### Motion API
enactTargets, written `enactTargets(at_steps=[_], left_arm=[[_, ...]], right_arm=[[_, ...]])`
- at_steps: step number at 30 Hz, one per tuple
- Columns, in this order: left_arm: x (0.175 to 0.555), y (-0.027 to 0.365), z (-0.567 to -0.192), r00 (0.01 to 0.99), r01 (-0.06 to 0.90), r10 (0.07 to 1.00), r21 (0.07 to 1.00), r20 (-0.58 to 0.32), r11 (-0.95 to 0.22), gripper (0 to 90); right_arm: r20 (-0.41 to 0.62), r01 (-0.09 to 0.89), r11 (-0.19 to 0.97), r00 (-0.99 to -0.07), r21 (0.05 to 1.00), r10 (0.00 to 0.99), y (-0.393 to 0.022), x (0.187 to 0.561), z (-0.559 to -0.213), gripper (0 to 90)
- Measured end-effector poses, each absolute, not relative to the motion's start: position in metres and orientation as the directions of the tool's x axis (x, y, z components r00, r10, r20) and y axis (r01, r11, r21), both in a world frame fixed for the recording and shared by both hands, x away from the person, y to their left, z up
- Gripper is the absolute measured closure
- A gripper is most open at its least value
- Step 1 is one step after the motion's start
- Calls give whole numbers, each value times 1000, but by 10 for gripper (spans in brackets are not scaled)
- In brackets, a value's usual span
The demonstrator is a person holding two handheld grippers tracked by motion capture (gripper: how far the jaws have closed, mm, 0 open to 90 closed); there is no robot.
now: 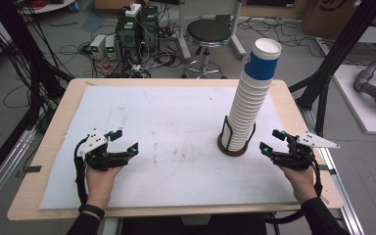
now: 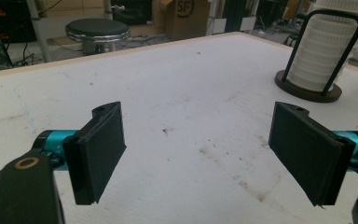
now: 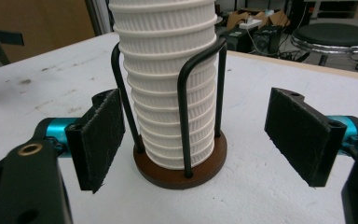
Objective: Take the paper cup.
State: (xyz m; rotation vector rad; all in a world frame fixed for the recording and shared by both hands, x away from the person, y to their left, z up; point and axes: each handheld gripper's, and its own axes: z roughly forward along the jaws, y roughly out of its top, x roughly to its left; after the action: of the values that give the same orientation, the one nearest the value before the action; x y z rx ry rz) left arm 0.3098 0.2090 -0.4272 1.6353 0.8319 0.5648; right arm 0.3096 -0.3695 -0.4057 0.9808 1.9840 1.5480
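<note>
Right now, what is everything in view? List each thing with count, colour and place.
cup stack: one tall stack, white, top cup blue-banded, right of table centre
cup holder: one, brown base, black wire uprights, under the stack
table: one, wood edge, stained white sheet on top
stool: one, black seat, floor beyond the table
left gripper: black jaws, open, table's left
right gripper: black jaws, open, beside the holder
</note>
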Motion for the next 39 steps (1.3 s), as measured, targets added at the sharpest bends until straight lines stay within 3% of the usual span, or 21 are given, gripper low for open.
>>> enactTargets(at_steps=[25,39], left_arm=[[308,212,-426,648,215,757,974,-87,-72,183],[308,211,-428,659,236,747,967,-89,-94,182]], right_arm=[[87,227,91,-669,970,738,-374,305,-392,203],[98,195,59,-702,979,705,-374,308,-352,177]])
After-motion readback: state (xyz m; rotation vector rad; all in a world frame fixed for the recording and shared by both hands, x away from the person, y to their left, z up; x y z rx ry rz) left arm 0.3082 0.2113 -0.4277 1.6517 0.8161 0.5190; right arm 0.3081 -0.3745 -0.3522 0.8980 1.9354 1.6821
